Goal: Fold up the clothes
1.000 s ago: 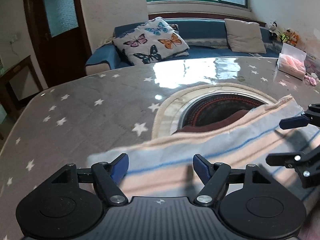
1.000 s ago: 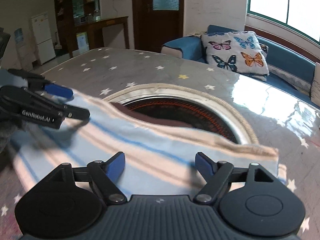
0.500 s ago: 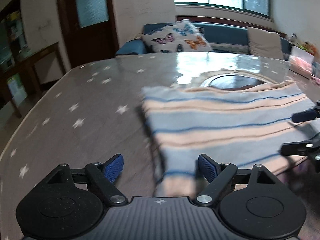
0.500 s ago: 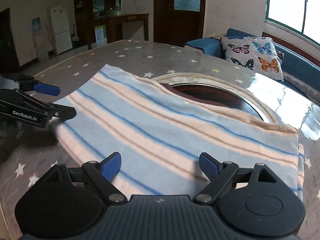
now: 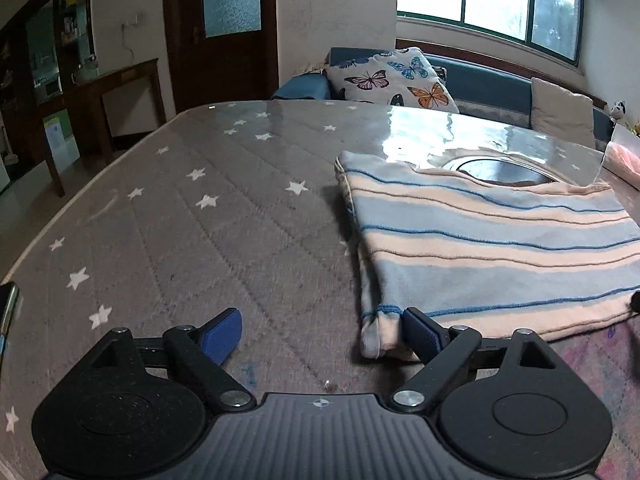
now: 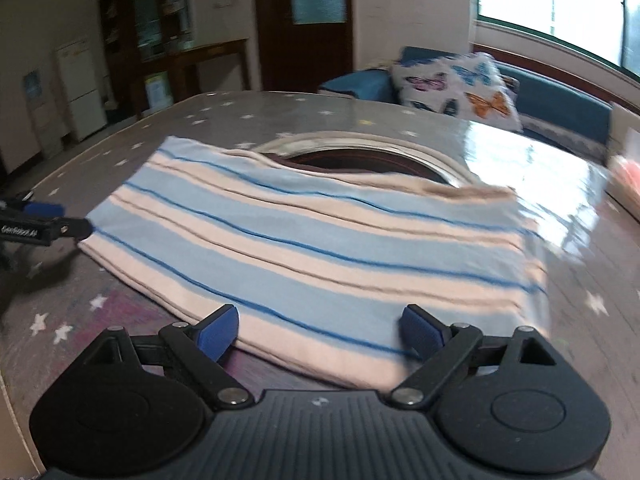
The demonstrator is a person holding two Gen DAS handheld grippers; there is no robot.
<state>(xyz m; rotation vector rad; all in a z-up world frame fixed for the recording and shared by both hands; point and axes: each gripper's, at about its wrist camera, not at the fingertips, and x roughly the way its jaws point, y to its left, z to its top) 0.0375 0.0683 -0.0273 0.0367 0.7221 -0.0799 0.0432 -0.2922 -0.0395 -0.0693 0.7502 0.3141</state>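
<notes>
I note a grey star-patterned table [image 5: 200, 216] in a white-walled room. Beyond it stands a blue sofa [image 5: 480, 80] carrying a butterfly cushion [image 5: 392, 78], beneath a green-framed window [image 5: 492, 0] admitting daylight. A dark wooden door [image 5: 224, 32] stands left of the sofa.

A folded striped garment [image 6: 320, 248], pale blue and peach with thin blue lines, lies flat on the grey star-patterned desk [image 6: 580, 320], its far edge over a round opening [image 6: 372, 156] in the desk. The right tool [image 6: 320, 330] stands wide apart at its near edge. The left tool [image 6: 56, 220] sits by the garment's left corner. A butterfly cushion [image 6: 456, 84] rests on the blue sofa [image 6: 560, 108] behind.
</notes>
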